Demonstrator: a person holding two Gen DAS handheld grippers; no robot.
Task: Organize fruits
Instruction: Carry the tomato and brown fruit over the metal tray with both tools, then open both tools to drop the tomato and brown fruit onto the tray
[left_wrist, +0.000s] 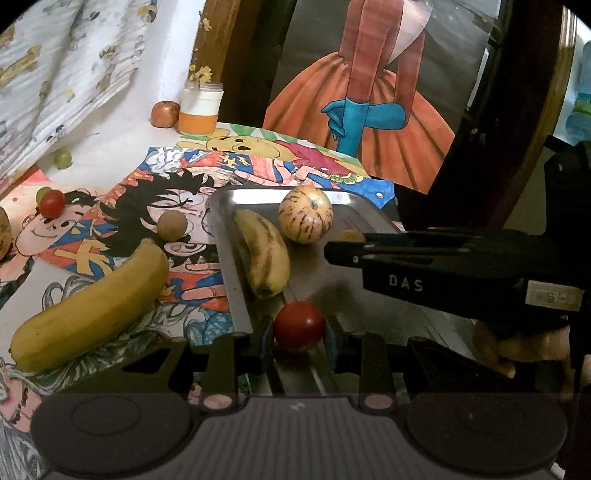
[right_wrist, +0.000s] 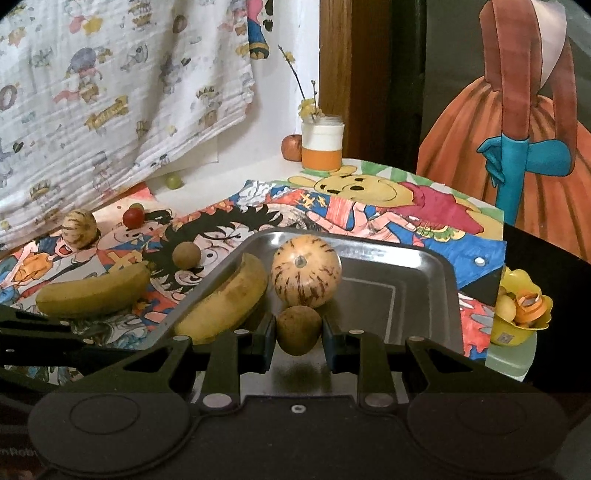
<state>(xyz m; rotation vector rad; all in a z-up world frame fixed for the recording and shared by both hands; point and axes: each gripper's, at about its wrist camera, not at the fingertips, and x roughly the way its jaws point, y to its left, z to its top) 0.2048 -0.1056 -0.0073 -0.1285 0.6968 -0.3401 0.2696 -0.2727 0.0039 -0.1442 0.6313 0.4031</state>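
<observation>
My left gripper (left_wrist: 299, 332) is shut on a red tomato (left_wrist: 299, 325), held over the near edge of the steel tray (left_wrist: 229, 266). In the right wrist view my right gripper (right_wrist: 299, 334) is shut on a small brown round fruit (right_wrist: 298, 328) above the same tray (right_wrist: 436, 280). A spotted banana (left_wrist: 264, 254) and a striped pale melon (left_wrist: 306, 213) lie in the tray. Outside it, on the cartoon paper, sit a yellow banana (left_wrist: 92, 306), a brown round fruit (left_wrist: 172, 225), a small tomato (left_wrist: 51, 204) and a second striped melon (right_wrist: 78, 230).
An orange-and-white jar (left_wrist: 199, 109) and an apple (left_wrist: 165, 114) stand at the back by the wall, with a green grape (left_wrist: 62, 158) near the hanging printed cloth (right_wrist: 110, 92). A yellow bowl of small items (right_wrist: 521, 310) sits right of the tray. The right gripper's black body (left_wrist: 461, 269) crosses the left wrist view.
</observation>
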